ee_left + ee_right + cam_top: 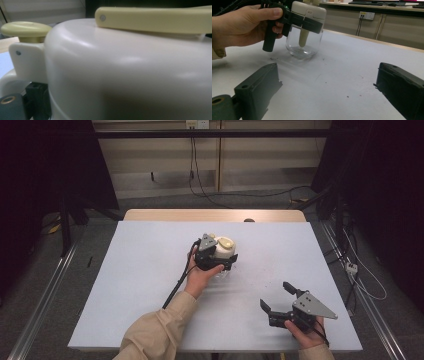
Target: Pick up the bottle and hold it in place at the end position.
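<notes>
From above, the left tongs [216, 261] sit against a cream-lidded jar [223, 251] near the middle of the desk [140, 285], and only the jar's lid can be made out. The right gripper view adds the jar's clear glass body [304, 41], standing on the desk, with the left tongs [298, 21] clamped round the lid [310, 11]. The left gripper view shows, close up, the lid's yellow handle [155, 20] and knob [25, 30]. The right tongs [278, 298] rest spread apart and empty near the desk's front right.
</notes>
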Demonstrator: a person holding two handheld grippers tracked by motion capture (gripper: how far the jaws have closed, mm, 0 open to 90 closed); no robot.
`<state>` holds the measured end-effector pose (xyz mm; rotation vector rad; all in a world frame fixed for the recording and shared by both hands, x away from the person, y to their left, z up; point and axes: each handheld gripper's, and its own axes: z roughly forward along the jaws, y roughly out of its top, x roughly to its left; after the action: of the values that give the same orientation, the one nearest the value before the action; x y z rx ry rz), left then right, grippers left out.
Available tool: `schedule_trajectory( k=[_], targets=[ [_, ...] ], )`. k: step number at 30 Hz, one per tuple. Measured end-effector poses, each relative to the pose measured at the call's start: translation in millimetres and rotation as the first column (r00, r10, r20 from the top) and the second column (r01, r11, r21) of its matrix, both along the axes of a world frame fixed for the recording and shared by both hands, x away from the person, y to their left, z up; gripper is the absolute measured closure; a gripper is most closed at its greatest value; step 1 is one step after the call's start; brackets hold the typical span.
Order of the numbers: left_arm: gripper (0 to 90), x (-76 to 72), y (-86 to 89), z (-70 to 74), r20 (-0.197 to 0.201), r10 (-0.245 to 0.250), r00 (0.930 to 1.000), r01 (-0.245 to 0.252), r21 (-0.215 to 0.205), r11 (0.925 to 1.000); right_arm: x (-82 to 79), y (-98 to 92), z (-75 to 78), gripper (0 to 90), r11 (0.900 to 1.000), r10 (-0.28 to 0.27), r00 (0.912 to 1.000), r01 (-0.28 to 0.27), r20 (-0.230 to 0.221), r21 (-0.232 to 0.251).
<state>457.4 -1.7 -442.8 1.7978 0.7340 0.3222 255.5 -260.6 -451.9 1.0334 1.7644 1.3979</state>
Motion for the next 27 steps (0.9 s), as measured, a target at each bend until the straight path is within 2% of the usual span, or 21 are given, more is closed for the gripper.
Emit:
schedule_trajectory(
  k=[8, 9, 11, 22, 27],
  targets=[
    [6.1, -1.5, -8.1, -1.6, 0.0, -0.011, 0.9999, 0.011, 0.004, 0.9999, -0.1, -0.2, -0.1, 4.1, 1.0, 0.001, 1.0, -0.001, -0.001, 0.0],
    [6.1, -1.0, -8.2, -1.3, 0.006, -0.018, 0.9998, 0.018, 0.016, 0.9997, 0.0, -0.2, -0.1, 4.1, 1.0, 0.001, 1.0, -0.001, -0.001, -0.001],
    [6.1, -1.7, -10.3, -1.4, 0.004, -0.013, 0.9999, 0.013, 0.006, 0.9999, 0.0, -0.2, -0.2, 4.0, 1.0, 0.001, 1.0, -0.001, -0.001, 0.0],
    [6.1, -3.3, -13.4, -4.4, 0.04, -0.027, 0.9988, 0.026, 0.021, 0.9994, 0.2, 0.5, -0.3, 4.1, 1.0, 0.005, 1.0, -0.005, -0.002, -0.001],
    [6.1, -4.4, -12.0, -5.6, 0.036, -0.024, 0.9991, 0.023, 0.01, 0.9997, 0.5, 0.6, -0.5, 4.1, 1.0, 0.006, 1.0, -0.006, -0.003, -0.003]
  ],
)
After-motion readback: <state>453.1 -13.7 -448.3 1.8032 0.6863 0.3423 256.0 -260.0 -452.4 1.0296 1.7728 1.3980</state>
